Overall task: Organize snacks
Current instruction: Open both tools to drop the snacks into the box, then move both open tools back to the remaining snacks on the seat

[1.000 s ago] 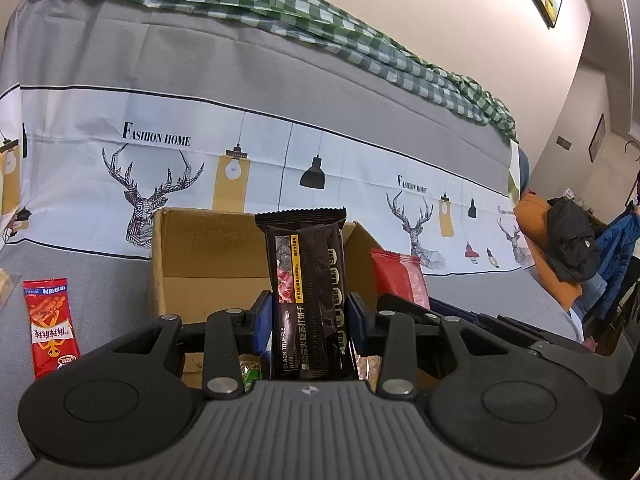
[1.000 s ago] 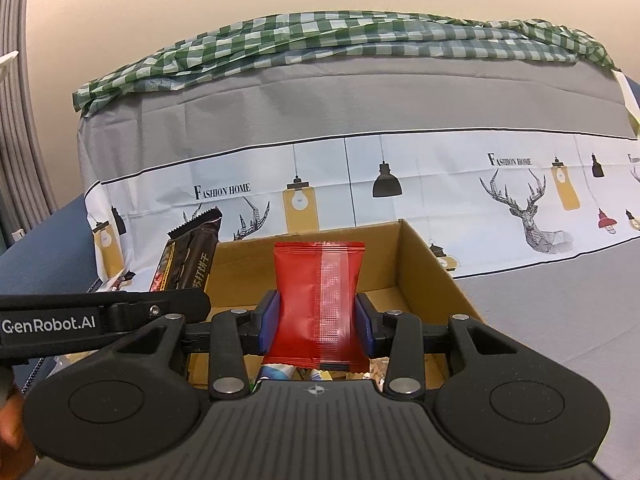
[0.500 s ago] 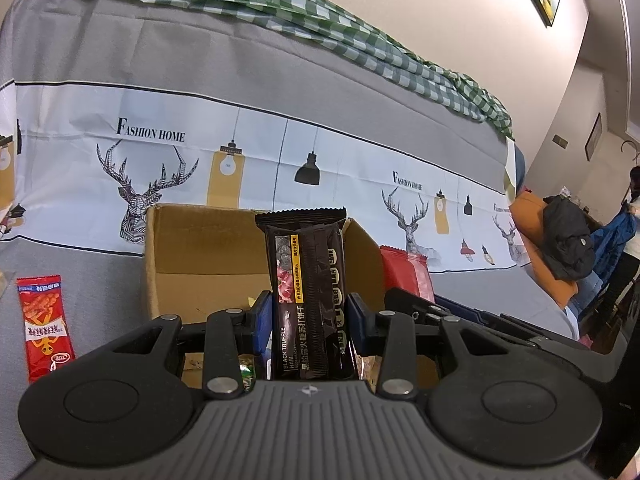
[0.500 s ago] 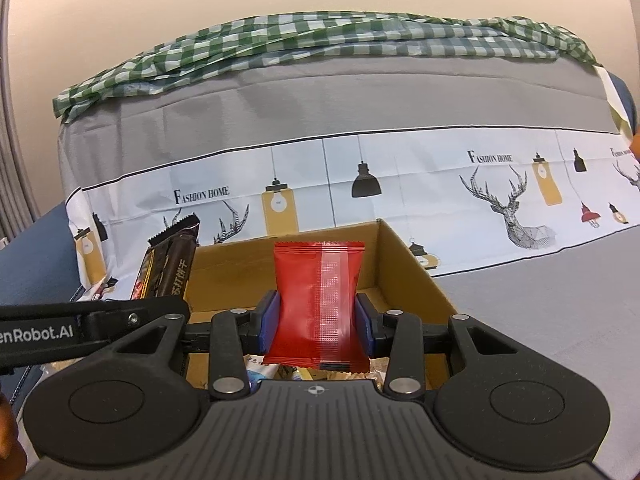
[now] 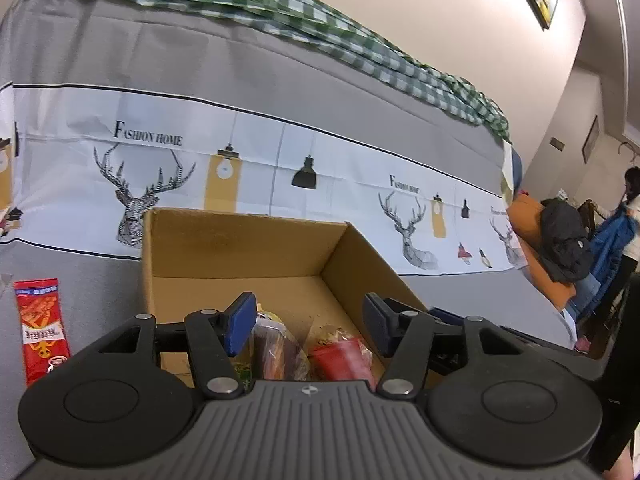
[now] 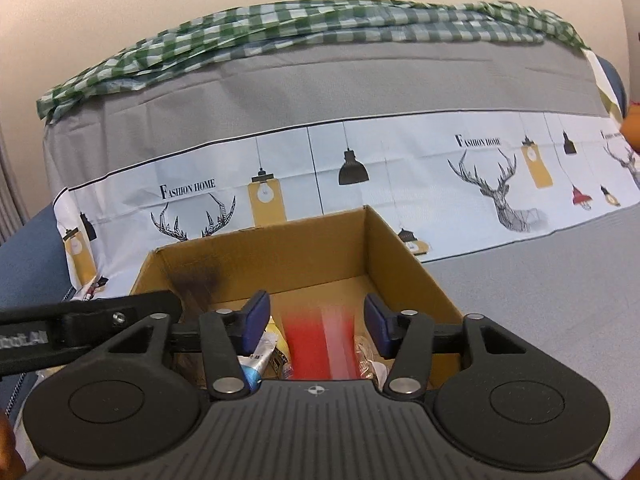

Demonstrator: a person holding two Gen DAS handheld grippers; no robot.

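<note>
An open cardboard box (image 5: 240, 248) stands on the grey sofa seat, also in the right wrist view (image 6: 400, 256). My left gripper (image 5: 310, 320) is open above its near end; the dark snack bar (image 5: 276, 350) lies blurred below it among other snacks. My right gripper (image 6: 316, 326) is open over the same box; the red packet (image 6: 316, 346) shows as a falling blur between its jaws and as a red shape (image 5: 340, 358) in the left wrist view. A red snack packet (image 5: 40, 328) lies on the seat left of the box.
The sofa back with a deer-print cover (image 5: 280, 152) rises behind the box, a green checked cloth (image 6: 280, 32) on top. Several wrapped snacks (image 6: 260, 356) lie in the box. Clothes (image 5: 560, 240) and a person (image 5: 632, 216) are at the far right.
Both grippers have opened. The dark bar and the red packet have dropped from the jaws into the box.
</note>
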